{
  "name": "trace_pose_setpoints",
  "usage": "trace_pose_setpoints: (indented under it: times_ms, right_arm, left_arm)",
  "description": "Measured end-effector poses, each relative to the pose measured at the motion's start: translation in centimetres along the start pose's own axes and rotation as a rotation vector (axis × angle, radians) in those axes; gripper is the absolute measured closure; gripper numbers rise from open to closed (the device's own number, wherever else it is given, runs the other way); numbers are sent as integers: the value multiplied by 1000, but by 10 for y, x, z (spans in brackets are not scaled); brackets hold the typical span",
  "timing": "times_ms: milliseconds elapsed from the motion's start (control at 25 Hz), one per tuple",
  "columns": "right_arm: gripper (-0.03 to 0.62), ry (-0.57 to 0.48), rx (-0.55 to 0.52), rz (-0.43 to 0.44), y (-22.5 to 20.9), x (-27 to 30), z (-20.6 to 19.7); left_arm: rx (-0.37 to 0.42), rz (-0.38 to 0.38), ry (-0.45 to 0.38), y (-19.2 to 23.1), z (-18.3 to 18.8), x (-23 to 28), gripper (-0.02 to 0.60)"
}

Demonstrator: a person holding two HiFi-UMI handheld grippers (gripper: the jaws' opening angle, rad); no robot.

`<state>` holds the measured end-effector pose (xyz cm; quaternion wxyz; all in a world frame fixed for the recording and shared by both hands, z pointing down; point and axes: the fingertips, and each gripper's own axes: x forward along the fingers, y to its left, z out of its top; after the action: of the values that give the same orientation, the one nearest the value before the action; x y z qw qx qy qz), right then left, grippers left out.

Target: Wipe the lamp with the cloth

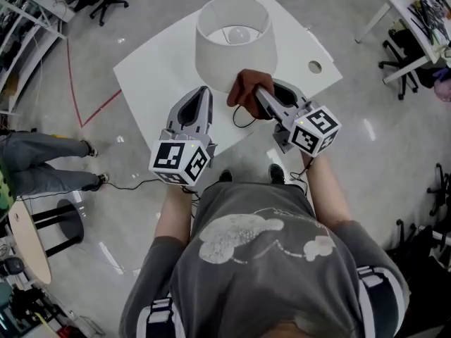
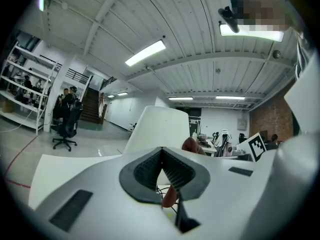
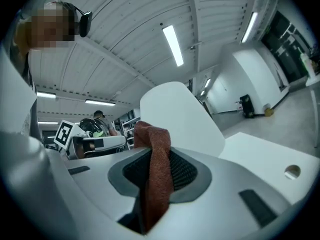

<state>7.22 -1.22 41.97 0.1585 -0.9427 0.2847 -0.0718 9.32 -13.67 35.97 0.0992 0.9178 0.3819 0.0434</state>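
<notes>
A lamp (image 1: pixel 236 44) with a white drum shade stands on the white table (image 1: pixel 155 76); its bulb shows through the open top. My right gripper (image 1: pixel 262 90) is shut on a rust-brown cloth (image 1: pixel 246 91), which rests against the near side of the shade. In the right gripper view the cloth (image 3: pixel 157 169) hangs between the jaws, with the shade (image 3: pixel 180 114) just beyond. My left gripper (image 1: pixel 204 90) hovers left of the cloth, close to the shade, shut and holding nothing. The left gripper view shows the shade (image 2: pixel 160 129) ahead and the cloth (image 2: pixel 192 145) to its right.
A black cable (image 1: pixel 243 120) lies on the table by the lamp's base. The table has a round hole (image 1: pixel 315 67) near its right corner. A person's legs (image 1: pixel 42 162) and a stool (image 1: pixel 60 224) are at the left, a desk (image 1: pixel 416 16) at the upper right.
</notes>
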Motion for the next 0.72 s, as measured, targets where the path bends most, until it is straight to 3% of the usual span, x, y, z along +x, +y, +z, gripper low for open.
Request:
trace_pose_setpoints:
  times_ms: [360, 520, 720]
  right_arm:
    - [508, 127, -24, 140, -17, -12, -23]
    - [508, 132, -51, 207, -33, -39, -9]
    - [508, 88, -94, 322, -18, -50, 15]
  left_arm:
    - [8, 155, 29, -29, -29, -5, 574]
    - [8, 202, 25, -56, -37, 11, 574]
    - [30, 279, -18, -69, -32, 1, 574]
